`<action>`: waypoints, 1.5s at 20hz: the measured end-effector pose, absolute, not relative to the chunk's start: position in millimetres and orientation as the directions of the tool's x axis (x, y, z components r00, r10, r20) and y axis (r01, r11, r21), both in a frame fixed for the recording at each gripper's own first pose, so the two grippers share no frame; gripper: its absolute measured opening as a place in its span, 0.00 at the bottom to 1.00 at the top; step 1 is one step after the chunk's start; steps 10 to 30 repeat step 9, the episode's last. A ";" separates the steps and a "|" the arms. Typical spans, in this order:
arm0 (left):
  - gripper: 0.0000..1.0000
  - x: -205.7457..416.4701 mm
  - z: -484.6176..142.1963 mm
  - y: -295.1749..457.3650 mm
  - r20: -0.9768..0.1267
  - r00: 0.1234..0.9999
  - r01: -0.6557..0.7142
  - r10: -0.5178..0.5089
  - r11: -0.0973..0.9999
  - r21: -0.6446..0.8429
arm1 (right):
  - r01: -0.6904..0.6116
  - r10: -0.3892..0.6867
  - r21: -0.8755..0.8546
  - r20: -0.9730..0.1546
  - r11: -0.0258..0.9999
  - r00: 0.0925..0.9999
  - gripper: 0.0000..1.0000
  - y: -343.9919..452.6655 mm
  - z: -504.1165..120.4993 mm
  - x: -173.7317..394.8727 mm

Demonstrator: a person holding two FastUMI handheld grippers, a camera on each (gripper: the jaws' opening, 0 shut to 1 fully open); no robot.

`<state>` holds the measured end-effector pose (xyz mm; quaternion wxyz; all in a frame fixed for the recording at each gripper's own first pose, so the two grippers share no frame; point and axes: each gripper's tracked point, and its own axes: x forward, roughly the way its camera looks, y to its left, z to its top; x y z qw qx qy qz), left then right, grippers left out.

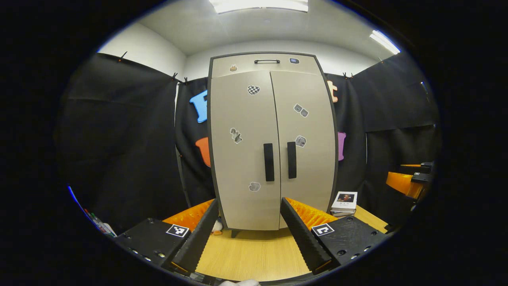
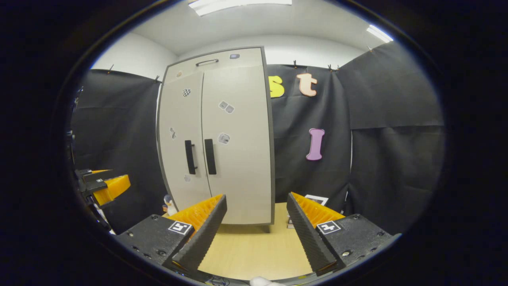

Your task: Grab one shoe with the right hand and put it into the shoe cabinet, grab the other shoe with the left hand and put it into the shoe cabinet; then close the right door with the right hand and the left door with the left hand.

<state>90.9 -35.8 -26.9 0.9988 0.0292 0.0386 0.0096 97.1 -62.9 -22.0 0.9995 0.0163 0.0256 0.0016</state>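
Standing at the back edge of the tabletop (image 1: 254, 254), the shoe cabinet (image 1: 272, 139) has both doors shut; it looks big, stiff and heavy; its smooth doors are best held by the two black handles (image 1: 280, 161); left gripper (image 1: 250, 234) and right gripper (image 2: 256, 234) are both spread wide, holding nothing.

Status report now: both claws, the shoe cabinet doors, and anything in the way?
Left claw open, empty. Right claw open, empty. Shoe cabinet doors both shut. Books beside cabinet, not in the way.
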 end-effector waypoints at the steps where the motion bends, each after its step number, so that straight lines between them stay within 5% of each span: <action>1: 0.96 89.2 -29.2 -32.8 -0.078 0.996 -0.031 0.035 0.998 0.057 | -0.010 0.012 0.028 -0.056 1.000 0.998 0.99 -61.9 -23.4 98.4; 30: 0.96 76.9 -28.0 -26.8 -0.078 0.992 -0.091 0.095 0.994 0.056 | -0.064 0.064 0.004 -0.068 0.998 0.996 0.99 -59.5 -20.9 105.1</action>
